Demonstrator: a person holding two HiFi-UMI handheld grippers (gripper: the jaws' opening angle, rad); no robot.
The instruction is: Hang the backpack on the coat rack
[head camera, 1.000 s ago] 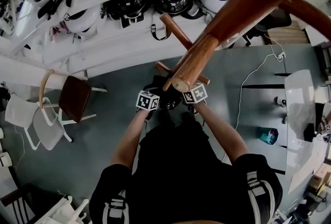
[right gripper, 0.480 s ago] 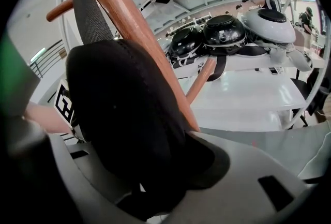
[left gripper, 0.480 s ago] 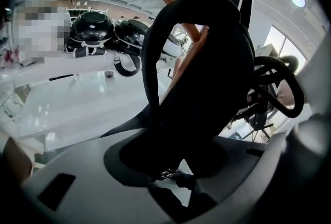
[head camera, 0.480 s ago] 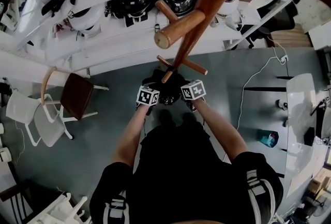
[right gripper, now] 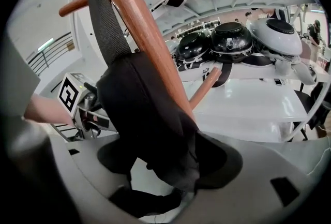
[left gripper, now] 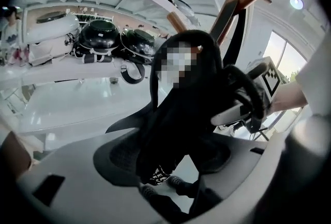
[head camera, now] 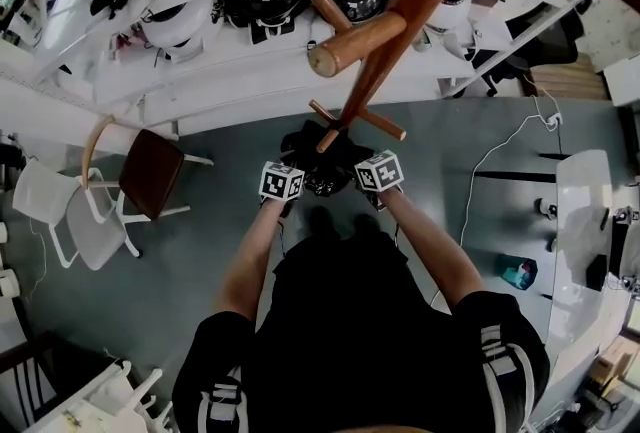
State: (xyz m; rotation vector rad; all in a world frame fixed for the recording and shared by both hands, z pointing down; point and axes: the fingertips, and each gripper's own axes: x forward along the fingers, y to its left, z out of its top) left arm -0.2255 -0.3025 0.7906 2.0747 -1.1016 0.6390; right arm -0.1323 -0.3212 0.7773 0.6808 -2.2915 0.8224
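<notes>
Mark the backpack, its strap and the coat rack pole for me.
backpack point(right gripper: 150, 124): right gripper view, middle of its black body.
strap point(right gripper: 107, 21): right gripper view, webbing running up beside the pole.
coat rack pole point(right gripper: 140, 26): right gripper view, bare wood above the backpack.

Black backpack point(right gripper: 147, 114), hanging on wooden coat rack point(right gripper: 137, 21)

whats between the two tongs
The black backpack, on the coat rack, sits between left tongs and right tongs, whose jaws have just been opening around it; both gripper views show it.
</notes>
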